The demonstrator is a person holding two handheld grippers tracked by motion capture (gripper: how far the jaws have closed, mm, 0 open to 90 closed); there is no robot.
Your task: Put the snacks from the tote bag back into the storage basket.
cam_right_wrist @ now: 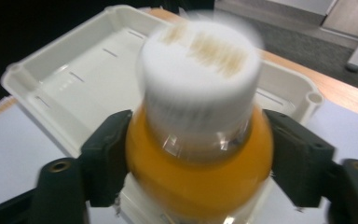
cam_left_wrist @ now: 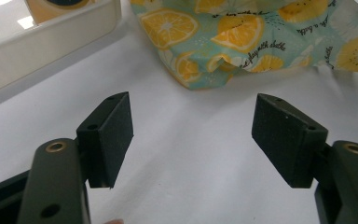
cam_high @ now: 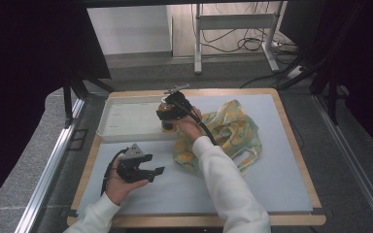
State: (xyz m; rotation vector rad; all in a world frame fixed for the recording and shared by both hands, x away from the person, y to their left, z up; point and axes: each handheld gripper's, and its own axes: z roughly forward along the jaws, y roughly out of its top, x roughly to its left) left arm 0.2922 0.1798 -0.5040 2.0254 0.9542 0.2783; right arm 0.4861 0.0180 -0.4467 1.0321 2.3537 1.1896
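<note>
A small bottle (cam_right_wrist: 198,79) of orange liquid with a white cap stands upright between the jaws of my right gripper (cam_right_wrist: 198,161). It is blurred, and the pads (cam_right_wrist: 107,158) lie close to its sides without a firm squeeze. In the high view my right gripper (cam_high: 167,122) points down over the right end of a white tray (cam_high: 126,121), where the bottle (cam_high: 166,127) is. A lemon-print cloth bag (cam_high: 233,131) lies crumpled to the right of it. My left gripper (cam_high: 156,174) rests open in a hand near the table's front left, with nothing between its pads (cam_left_wrist: 114,135).
A white mat (cam_high: 189,189) covers the wooden table top. The bag (cam_left_wrist: 242,42) lies just beyond my left gripper (cam_left_wrist: 193,135), with the tray's wall (cam_left_wrist: 51,46) to its left. Dark curtains and a metal stand lie beyond the table.
</note>
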